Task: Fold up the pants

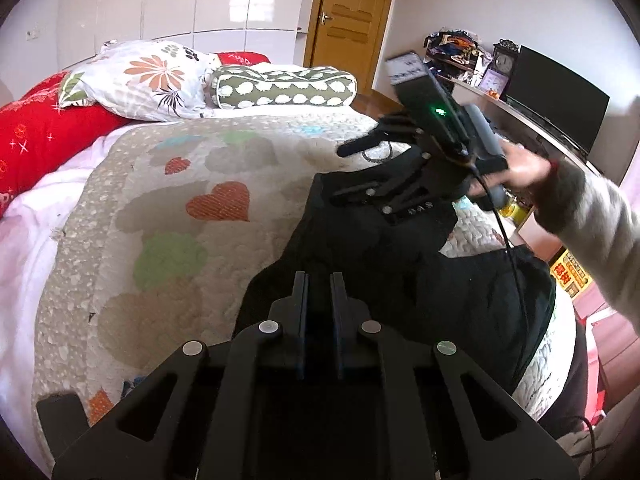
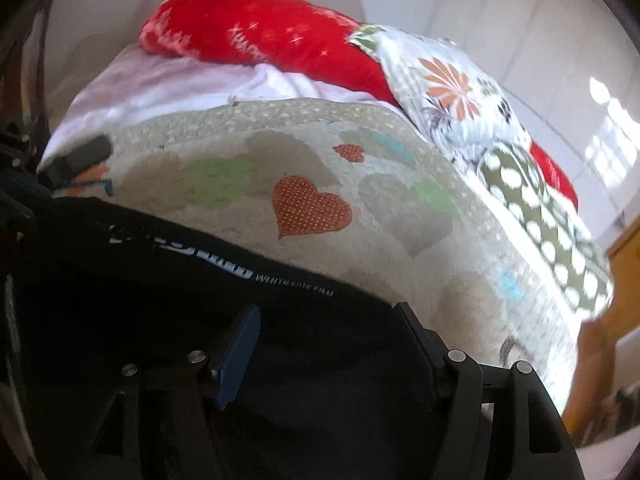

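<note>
The black pants (image 1: 384, 264) lie on the bed's quilt (image 1: 168, 208); the left hand-held gripper (image 1: 320, 280) is together and empty, the right hand-held gripper (image 2: 328, 320) apart, so dragging fabric could bunch the fold.

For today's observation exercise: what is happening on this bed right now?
A person is folding black pants laid on a heart-patterned quilt. Each hand carries a claw. The left claw is shut, its fingers nearly together over the dark cloth; whether it pinches any fabric cannot be told. The right claw, held by the hand, stands open above the pants. Pillows lie at the head of the bed.
</note>
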A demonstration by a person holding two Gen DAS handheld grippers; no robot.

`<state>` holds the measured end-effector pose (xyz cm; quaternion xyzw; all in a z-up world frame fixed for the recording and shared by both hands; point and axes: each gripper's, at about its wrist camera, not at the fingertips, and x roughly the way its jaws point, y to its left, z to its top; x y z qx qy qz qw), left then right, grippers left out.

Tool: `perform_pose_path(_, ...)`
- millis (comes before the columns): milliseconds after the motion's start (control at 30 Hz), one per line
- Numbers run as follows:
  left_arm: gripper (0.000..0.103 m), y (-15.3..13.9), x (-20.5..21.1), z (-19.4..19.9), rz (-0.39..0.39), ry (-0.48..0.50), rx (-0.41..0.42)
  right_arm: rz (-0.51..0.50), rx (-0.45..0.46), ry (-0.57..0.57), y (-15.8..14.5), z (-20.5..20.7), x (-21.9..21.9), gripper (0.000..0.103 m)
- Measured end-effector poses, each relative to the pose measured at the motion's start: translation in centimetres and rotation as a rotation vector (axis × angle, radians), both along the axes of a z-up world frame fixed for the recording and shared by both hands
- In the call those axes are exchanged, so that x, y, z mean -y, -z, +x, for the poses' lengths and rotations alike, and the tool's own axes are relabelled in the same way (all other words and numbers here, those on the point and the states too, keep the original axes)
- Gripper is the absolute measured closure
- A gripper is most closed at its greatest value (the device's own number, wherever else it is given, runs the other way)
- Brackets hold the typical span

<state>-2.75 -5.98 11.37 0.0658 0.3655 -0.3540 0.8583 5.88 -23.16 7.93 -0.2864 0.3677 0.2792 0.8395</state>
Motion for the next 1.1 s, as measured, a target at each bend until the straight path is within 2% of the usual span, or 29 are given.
perform_pose_path(133,0.094,0.3,-0.1,0.3,-0.008,0.007,0.000,-0.064,-0.036,-0.062,1.1,2.5,-1.2,0.037)
perform_pose_path(267,0.094,0.6,-0.6,0.6,-0.010,0.011,-0.007,-0.205,-0.094,-0.174,4.0,3.4,-3.2,0.038)
perform_pose_path(333,0.094,0.7,-0.8,0.7,-0.006,0.013,-0.006,-0.252,-0.065,-0.195,5.1,3.3,-3.8,0.053)
perform_pose_path(367,0.094,0.8,-0.9,0.9,-0.002,0.009,-0.005,-0.241,-0.073,-0.175,5.1,3.4,-3.6,0.056)
perform_pose_path(400,0.094,1.0,-1.0,1.2,0.002,0.001,-0.007,-0.223,-0.088,-0.145,5.0,3.7,-3.3,0.067)
perform_pose_path(467,0.094,1.1,-1.3,2.1,0.006,-0.024,-0.009,-0.175,-0.101,-0.091,4.2,3.6,-2.4,0.076)
perform_pose_path(500,0.094,1.0,-1.5,3.1,0.007,-0.049,-0.008,-0.169,-0.083,-0.059,3.6,3.3,-1.9,0.094)
perform_pose_path(533,0.094,0.7,-1.6,4.0,0.005,-0.076,-0.006,-0.167,-0.063,-0.033,3.0,3.1,-1.5,0.097)
perform_pose_path(633,0.094,-0.5,-1.6,7.1,0.011,-0.164,0.006,-0.126,-0.018,0.049,-0.2,2.2,-0.4,0.098)
perform_pose_path(733,0.094,-2.1,-1.6,8.1,0.018,-0.213,0.039,-0.109,0.053,0.115,-4.2,-0.2,0.0,0.098)
perform_pose_path(800,0.094,-3.2,-2.4,7.0,-0.016,-0.214,0.053,-0.078,0.085,0.143,-6.9,-2.7,0.4,0.098)
perform_pose_path(900,0.094,-3.9,-4.1,3.7,-0.058,-0.203,0.081,0.003,0.092,0.159,-9.4,-8.3,0.6,0.098)
perform_pose_path(967,0.094,-3.2,-5.7,0.7,-0.057,-0.210,0.085,0.055,0.072,0.141,-9.2,-12.5,0.2,0.098)
perform_pose_path(1000,0.094,-2.7,-6.2,-0.4,-0.055,-0.217,0.079,0.088,0.048,0.122,-8.3,-15.5,-0.4,0.098)
perform_pose_path(1100,0.094,-0.3,-8.2,-3.4,-0.067,-0.247,0.030,0.211,-0.059,0.093,-4.5,-20.7,-1.7,0.098)
